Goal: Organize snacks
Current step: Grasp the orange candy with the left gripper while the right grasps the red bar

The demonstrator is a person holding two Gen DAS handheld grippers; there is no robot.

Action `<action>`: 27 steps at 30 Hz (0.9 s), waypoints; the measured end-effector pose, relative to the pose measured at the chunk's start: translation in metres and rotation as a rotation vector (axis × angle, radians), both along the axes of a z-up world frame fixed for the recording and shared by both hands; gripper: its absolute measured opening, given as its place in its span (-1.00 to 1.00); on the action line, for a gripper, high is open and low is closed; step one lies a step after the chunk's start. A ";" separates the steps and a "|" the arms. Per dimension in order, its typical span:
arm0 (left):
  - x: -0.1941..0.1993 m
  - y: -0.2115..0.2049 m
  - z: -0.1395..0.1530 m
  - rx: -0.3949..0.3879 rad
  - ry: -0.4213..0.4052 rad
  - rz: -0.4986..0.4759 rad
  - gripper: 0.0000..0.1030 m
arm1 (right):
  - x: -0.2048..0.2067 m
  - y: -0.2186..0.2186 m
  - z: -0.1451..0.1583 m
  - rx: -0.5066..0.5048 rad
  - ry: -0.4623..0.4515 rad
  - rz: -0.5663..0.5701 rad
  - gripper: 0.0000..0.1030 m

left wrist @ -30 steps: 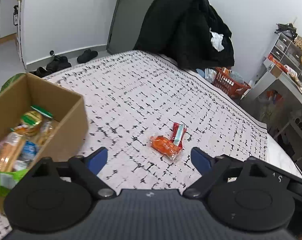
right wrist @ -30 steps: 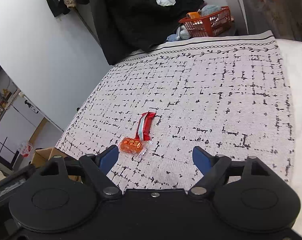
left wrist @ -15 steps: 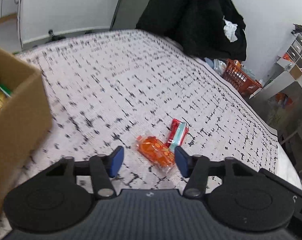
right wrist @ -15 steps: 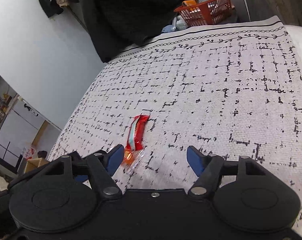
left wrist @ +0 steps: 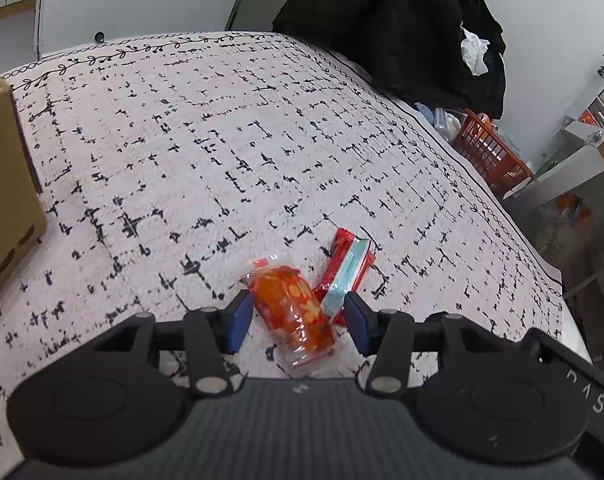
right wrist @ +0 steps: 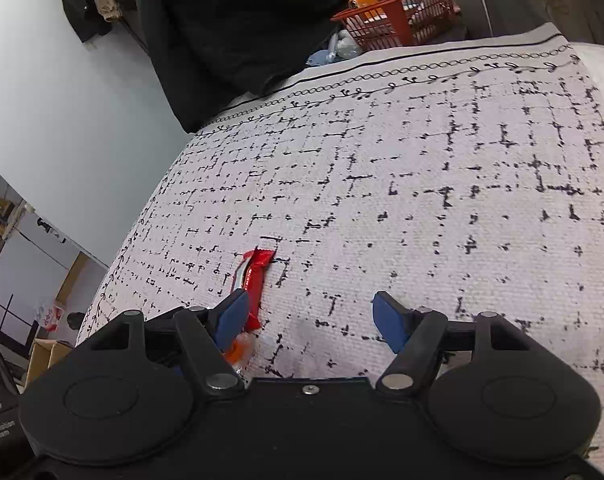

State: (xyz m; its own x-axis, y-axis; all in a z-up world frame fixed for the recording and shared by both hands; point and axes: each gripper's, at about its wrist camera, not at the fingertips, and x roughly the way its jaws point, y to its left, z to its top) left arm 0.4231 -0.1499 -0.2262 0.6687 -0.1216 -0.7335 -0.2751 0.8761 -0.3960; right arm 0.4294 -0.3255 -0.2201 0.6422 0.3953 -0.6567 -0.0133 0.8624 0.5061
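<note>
The left gripper [left wrist: 296, 316] has just been closing – its jaws straddle the orange snack packet [left wrist: 292, 312] on the patterned cloth [left wrist: 182, 140], pads not visibly pressing. The packet's long axis runs 11 to 5 o'clock. The right gripper [right wrist: 308, 318] stands apart, empty – the red wrapper bar [right wrist: 252, 280] beside its left finger points toward 1 o'clock.

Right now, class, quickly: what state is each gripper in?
Left gripper: just been closing around the orange snack packet; pads not clearly pressing yet, so open.
Right gripper: open, holding nothing; red snack bar by its left finger.
</note>
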 end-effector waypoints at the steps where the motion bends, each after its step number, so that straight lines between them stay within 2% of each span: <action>1: 0.001 0.001 0.000 0.016 0.004 0.000 -0.48 | 0.001 0.002 0.000 -0.006 -0.003 0.003 0.32; 4: -0.001 0.010 -0.002 -0.012 -0.002 -0.004 -0.54 | 0.002 0.008 -0.001 -0.015 -0.010 0.015 0.32; 7: -0.005 0.018 0.002 0.029 0.006 0.017 -0.56 | 0.005 0.019 -0.001 -0.025 -0.015 0.035 0.31; 10: -0.008 0.030 0.003 0.029 0.009 0.027 -0.57 | 0.009 0.036 0.001 -0.051 -0.037 0.081 0.31; 14: -0.011 0.043 0.006 0.027 0.010 0.046 -0.57 | 0.017 0.049 0.000 -0.049 -0.031 0.103 0.17; 22: -0.014 0.059 0.014 0.035 0.008 0.064 -0.57 | 0.024 0.075 -0.002 -0.148 -0.052 0.116 0.15; 27: -0.020 0.060 0.018 0.044 0.004 0.060 -0.57 | 0.028 0.093 -0.006 -0.213 -0.075 0.135 0.02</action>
